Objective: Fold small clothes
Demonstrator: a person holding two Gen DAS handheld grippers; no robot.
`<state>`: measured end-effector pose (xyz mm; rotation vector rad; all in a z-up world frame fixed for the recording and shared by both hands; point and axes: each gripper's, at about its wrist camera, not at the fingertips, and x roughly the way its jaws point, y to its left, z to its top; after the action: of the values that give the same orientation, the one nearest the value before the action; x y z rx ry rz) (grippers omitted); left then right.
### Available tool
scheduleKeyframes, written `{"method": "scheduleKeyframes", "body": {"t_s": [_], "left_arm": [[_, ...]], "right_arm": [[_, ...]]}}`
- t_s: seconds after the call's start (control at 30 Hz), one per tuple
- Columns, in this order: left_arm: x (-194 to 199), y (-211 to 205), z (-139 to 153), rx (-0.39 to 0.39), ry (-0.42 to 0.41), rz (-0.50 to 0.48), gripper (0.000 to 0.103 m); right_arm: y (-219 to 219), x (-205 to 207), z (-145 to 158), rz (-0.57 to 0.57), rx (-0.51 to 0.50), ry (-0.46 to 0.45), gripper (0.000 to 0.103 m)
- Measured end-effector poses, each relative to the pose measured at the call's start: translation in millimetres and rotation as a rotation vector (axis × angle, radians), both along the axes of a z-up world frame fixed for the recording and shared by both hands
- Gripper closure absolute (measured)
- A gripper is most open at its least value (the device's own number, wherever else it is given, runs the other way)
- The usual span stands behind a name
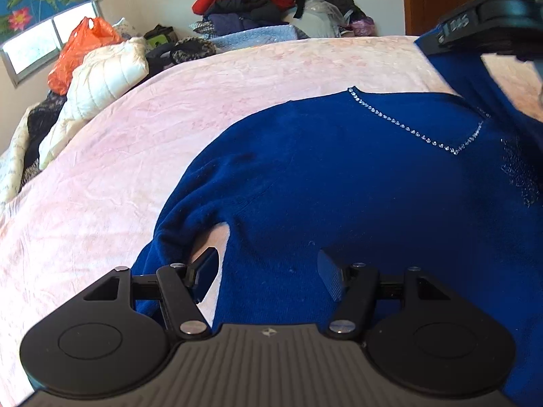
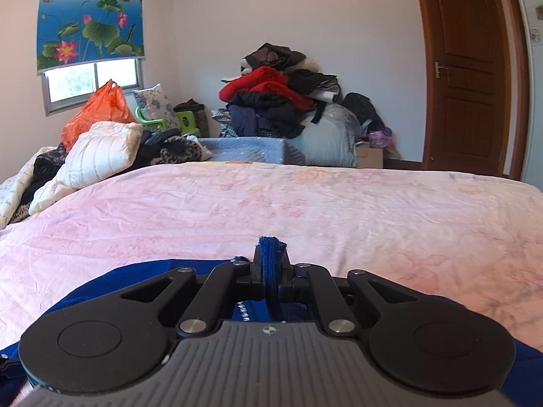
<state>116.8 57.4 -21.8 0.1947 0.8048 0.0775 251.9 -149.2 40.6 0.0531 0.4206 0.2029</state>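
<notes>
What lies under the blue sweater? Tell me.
The blue sweater lies spread on the pink bedspread, which shows all around it and through a gap beside the left claw. Whatever is beneath its middle is covered. The right claw pinches one lifted part.

Ahead of the jaws we see a bed [image 2: 271,203] under a pink floral blanket. Beyond it, clothes pile [image 2: 278,101] against a pale wall [image 2: 271,10]. Daylight enters a window [image 2: 91,78] beneath a lotus-print blind [image 2: 91,13], far left; a brown wooden door [image 2: 468,68] stands far right.
</notes>
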Motion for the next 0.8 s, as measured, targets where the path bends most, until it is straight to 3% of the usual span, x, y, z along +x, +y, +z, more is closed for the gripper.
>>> {"method": "scheduleKeyframes", "body": {"t_s": [0.13,0.23,0.67,0.77,0.8], "left_arm": [[-10,13,8,-0.044,-0.002,0.022,0.038],[-18,23,13,-0.039,-0.028,0.043,0.029],[-43,53,24,-0.007,-0.032,0.116,0.028],[-46,58,24,-0.021,-0.016,0.112,0.028],[-47,60,24,-0.022,-0.016,0.112,0.028]], "right_arm": [[29,12,-8,0.046,-0.029,0.02,0.092],[51,18,-13,0.086,-0.045,0.03,0.092],[123,30,-31,0.236,-0.121,0.083,0.092],[126,37,-39,0.268,-0.097,0.153,0.078],[121,37,-38,0.286,-0.056,0.165,0.062]]}}
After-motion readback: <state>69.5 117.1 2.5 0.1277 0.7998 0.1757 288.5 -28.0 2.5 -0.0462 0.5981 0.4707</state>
